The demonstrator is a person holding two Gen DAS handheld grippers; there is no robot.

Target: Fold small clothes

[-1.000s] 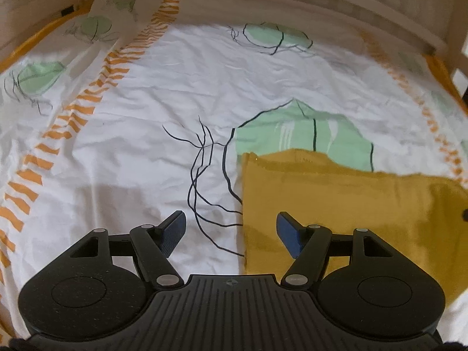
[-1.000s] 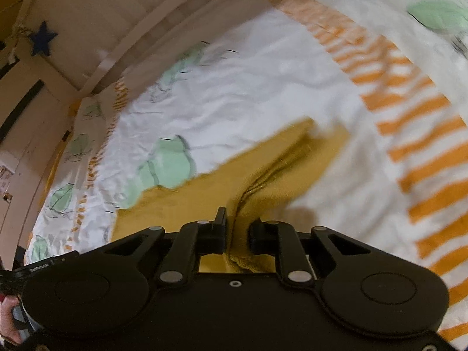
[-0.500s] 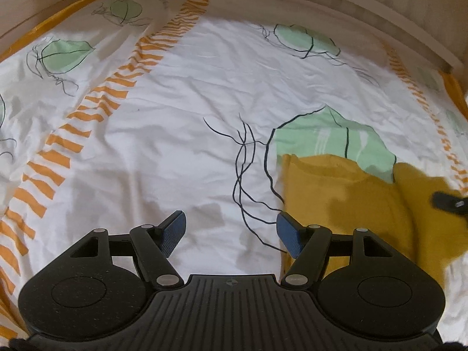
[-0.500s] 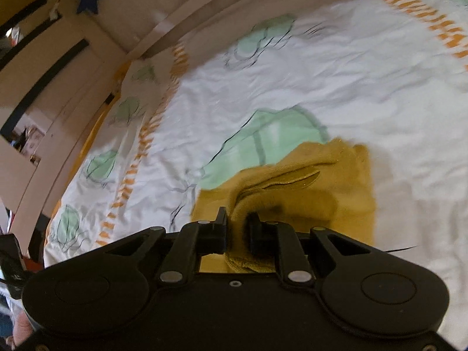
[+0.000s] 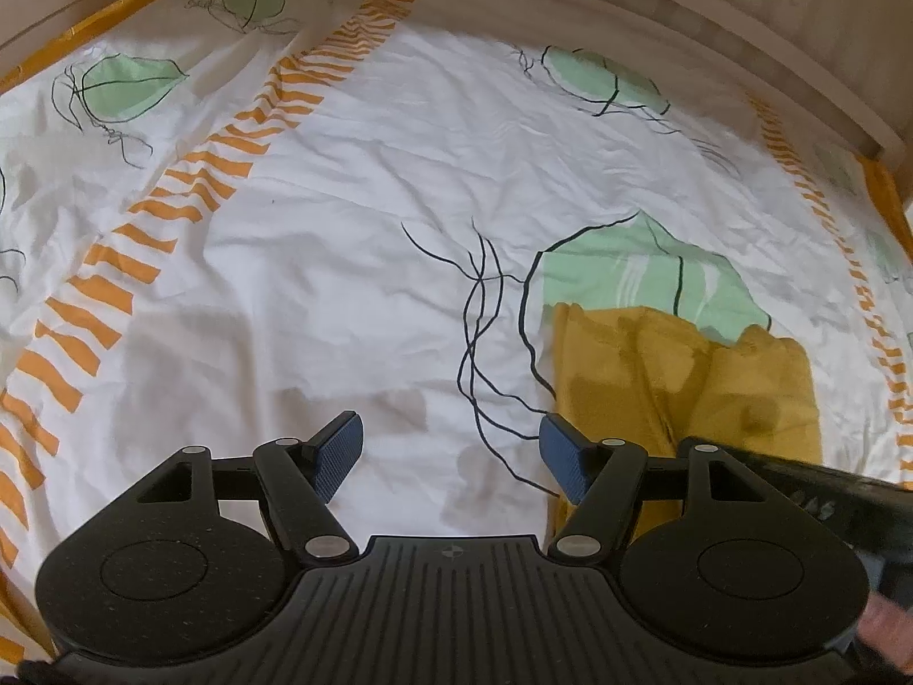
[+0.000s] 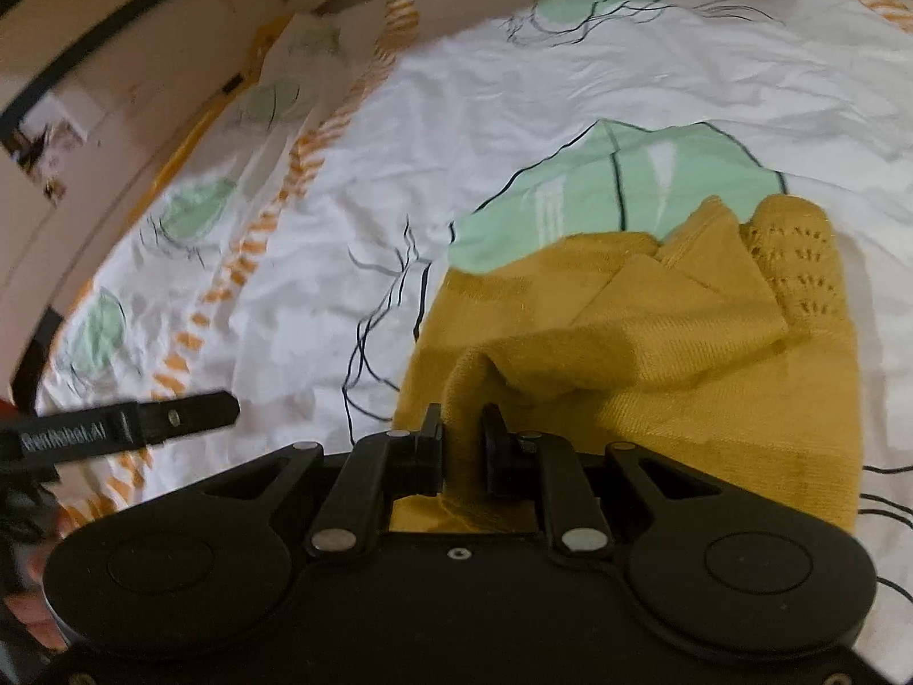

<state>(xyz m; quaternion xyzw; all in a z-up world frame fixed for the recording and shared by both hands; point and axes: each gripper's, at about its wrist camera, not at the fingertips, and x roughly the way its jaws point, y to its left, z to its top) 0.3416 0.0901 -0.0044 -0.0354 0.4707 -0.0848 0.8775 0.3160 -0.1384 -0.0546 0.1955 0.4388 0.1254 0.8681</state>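
Right gripper (image 6: 462, 436) fingers clamped on yellow garment (image 6: 656, 342) fold, garment straight ahead. Left gripper (image 5: 451, 451) fingers apart (empty), garment (image 5: 685, 377) off to its right on bed (image 5: 342, 228).

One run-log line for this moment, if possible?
stage: folding | right gripper: shut on yellow knit garment | left gripper: open, empty | surface: patterned bedsheet

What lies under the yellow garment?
The printed bedsheet; its green leaf runs beneath the yellow garment. Anything else under it is covered.
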